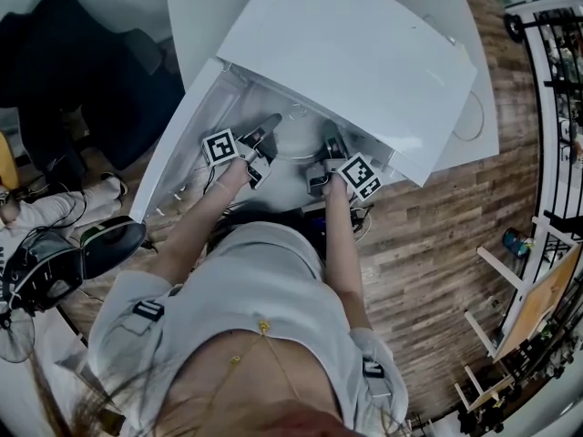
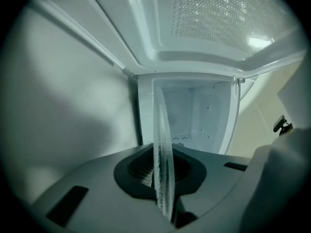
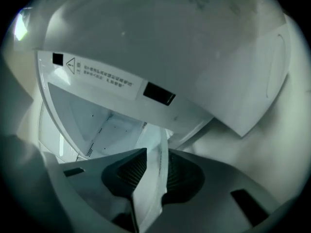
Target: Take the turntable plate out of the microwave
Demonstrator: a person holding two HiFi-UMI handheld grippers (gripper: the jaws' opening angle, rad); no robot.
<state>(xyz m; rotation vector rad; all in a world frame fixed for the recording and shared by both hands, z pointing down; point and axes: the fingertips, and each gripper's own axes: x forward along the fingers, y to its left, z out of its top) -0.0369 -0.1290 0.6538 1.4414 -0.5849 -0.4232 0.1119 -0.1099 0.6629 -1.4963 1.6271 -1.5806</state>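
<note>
Presently, head view: the microwave door (image 1: 178, 144) stands swung out at 9 o'clock of the opening, and the white microwave (image 1: 364, 53) fills the upper middle of the frame.

Left gripper (image 1: 271, 123): reaches into the mouth of the oven and meets the turntable plate (image 1: 299, 140) at about 9 o'clock on its rim. In the left gripper view the glass plate (image 2: 162, 144) runs edge-on, nearly vertical, from 12 o'clock down into the left gripper (image 2: 163, 176). The jaws are narrow and clamped on the rim, with both pads against the glass. The oven cavity (image 2: 199, 115) shows behind, at 1 o'clock of the plate.

Plate position: at the front of the cavity, just under the oven's front edge, between the two grippers and at 12 o'clock from the person's chest.

Right gripper (image 1: 330, 150): meets the plate at about 3 o'clock on its rim. In the right gripper view the plate (image 3: 158, 144) passes tilted between the jaws of the right gripper (image 3: 154, 178), which are narrow and closed on the rim. The cavity (image 3: 92, 120) lies at 10 o'clock, and a warning label (image 3: 102, 74) sits on the oven's front frame above it.

Wood floor (image 1: 437, 217) at 3 o'clock of the oven
</note>
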